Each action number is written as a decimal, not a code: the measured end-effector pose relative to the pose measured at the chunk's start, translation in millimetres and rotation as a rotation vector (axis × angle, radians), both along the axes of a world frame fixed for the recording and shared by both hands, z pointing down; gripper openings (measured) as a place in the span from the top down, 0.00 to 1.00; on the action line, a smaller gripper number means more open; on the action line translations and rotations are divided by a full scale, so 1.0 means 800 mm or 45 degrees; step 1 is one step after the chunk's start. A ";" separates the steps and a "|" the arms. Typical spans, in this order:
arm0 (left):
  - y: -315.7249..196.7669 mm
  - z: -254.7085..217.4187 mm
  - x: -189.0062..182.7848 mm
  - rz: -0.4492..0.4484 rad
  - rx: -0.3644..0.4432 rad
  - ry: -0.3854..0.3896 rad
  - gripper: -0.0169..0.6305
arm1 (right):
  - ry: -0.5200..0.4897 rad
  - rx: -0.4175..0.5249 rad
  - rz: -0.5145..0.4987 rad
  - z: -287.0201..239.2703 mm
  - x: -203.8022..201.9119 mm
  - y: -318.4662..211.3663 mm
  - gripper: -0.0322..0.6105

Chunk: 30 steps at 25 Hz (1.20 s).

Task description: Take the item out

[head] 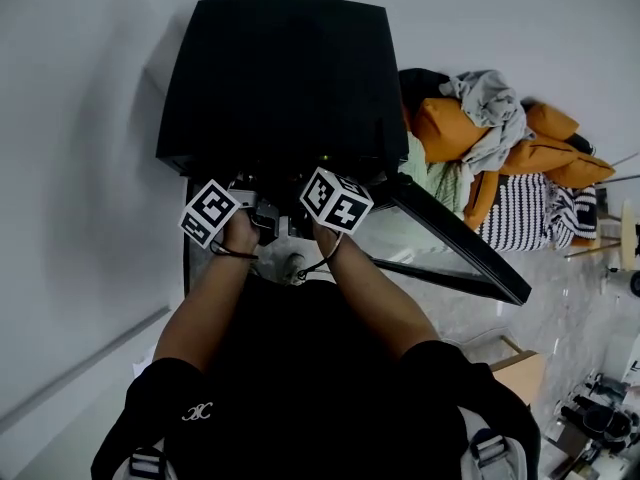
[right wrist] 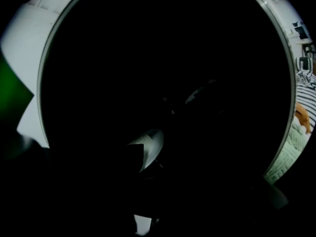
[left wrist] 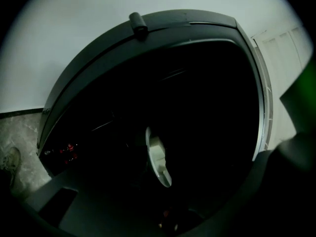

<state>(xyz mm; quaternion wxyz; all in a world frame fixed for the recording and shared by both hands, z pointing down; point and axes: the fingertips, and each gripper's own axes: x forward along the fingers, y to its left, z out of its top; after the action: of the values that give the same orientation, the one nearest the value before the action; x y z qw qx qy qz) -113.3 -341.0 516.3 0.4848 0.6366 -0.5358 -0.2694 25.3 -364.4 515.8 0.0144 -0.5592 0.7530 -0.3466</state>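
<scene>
counts now
you hold two: left gripper (head: 262, 211), right gripper (head: 330, 203); one black cabinet (head: 280, 78), one open door (head: 462, 240), one pale item (left wrist: 157, 154).

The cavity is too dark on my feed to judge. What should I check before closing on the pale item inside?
1. Door of the black appliance swung open: ok.
2. Left gripper and right gripper both at the cavity mouth: ok.
3. Pale item in sight ahead of the left gripper: ok. It also shows in the right gripper view.
4. Both grippers open, pressing on nothing: ok.
5. Item lined up between either gripper's jaws: cannot tell, too dark.
6. Nothing else in the cavity blocking the way out: cannot tell.
</scene>
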 end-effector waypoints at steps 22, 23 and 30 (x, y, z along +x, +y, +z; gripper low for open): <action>-0.004 0.022 0.012 -0.073 -0.152 0.048 0.94 | 0.113 -0.043 -0.013 0.015 -0.004 -0.012 0.85; -0.004 0.022 0.012 -0.072 -0.155 0.047 0.94 | 0.108 -0.043 -0.017 0.015 -0.005 -0.012 0.85; 0.004 0.024 0.014 -0.044 -0.166 0.025 0.95 | 0.101 -0.051 -0.012 0.017 -0.005 -0.003 0.85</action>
<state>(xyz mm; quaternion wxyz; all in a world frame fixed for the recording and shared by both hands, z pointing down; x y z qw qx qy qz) -102.2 -337.8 535.5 0.5258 0.5918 -0.5582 -0.2486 21.6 -366.5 529.4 -0.0283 -0.5693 0.7485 -0.3391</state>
